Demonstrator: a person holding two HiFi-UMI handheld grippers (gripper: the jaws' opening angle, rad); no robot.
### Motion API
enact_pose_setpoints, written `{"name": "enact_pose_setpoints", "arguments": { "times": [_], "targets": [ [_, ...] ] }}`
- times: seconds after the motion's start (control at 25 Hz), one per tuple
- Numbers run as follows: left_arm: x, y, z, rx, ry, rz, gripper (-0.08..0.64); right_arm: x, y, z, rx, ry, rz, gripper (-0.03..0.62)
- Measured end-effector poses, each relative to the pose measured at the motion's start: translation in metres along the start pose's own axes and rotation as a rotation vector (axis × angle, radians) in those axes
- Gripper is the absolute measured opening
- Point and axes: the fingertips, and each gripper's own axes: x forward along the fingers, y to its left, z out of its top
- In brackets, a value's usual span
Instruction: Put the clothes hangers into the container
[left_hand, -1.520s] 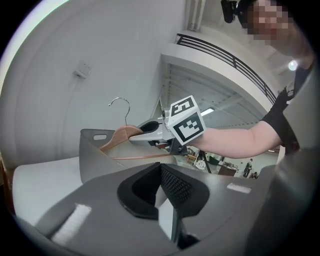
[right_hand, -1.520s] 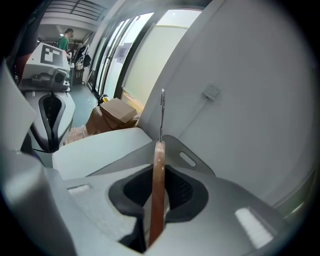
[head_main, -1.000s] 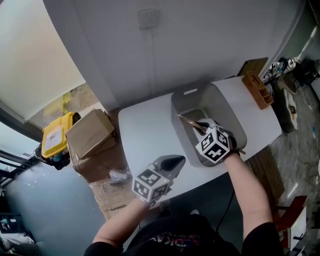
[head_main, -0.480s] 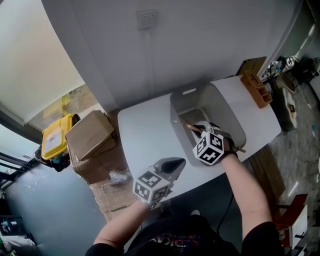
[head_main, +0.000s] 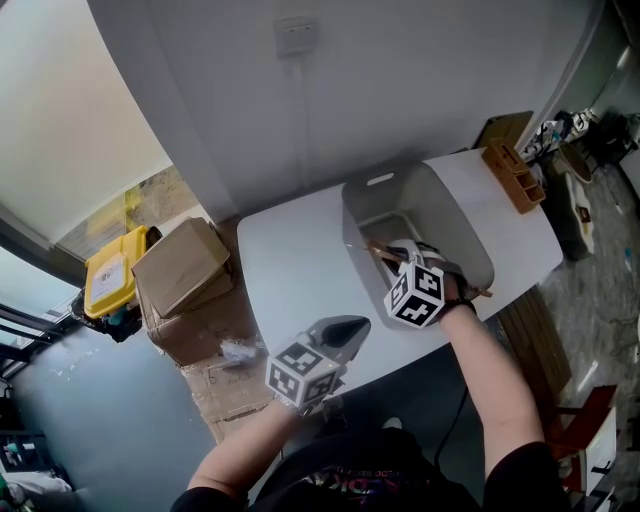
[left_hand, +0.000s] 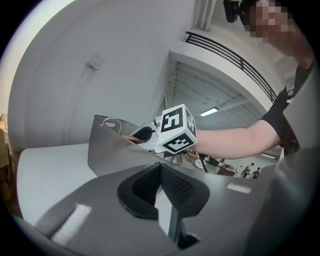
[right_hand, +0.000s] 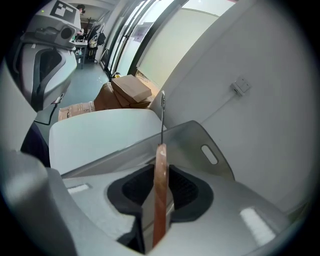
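Observation:
A grey container (head_main: 462, 232) stands on the white table (head_main: 285, 265). My right gripper (head_main: 402, 257) reaches into it from the near side, shut on a wooden clothes hanger (head_main: 378, 253) that slants down inside. In the right gripper view the hanger (right_hand: 160, 185) stands edge-on between the jaws of the gripper (right_hand: 159, 202), its metal hook (right_hand: 162, 112) rising above the container's rim (right_hand: 200, 131). My left gripper (head_main: 347, 327) hovers over the table's near edge, left of the container, shut with nothing in it. From the left gripper (left_hand: 162, 192) I see the container wall (left_hand: 107, 152).
A wooden organiser (head_main: 515, 178) sits at the table's far right corner. Cardboard boxes (head_main: 182, 265) and a yellow case (head_main: 110, 275) lie on the floor to the left. A wall with a socket (head_main: 297, 37) runs behind the table.
My right gripper has shifted a little left and lower inside the container with the hanger. The left gripper has stayed almost still.

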Motion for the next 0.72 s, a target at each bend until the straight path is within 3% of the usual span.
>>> {"name": "enact_pose_setpoints", "arguments": {
  "times": [0.52, 0.72],
  "targets": [
    [0.013, -0.031, -0.007, 0.018, 0.007, -0.051, 0.000, -0.048, 0.011, -0.007, -0.074, -0.006, -0.032, 0.092],
    [0.019, -0.052, -0.005, 0.029, 0.010, -0.073, 0.000, -0.088, 0.013, -0.009, -0.028, -0.066, -0.091, 0.092]
  ]
}}
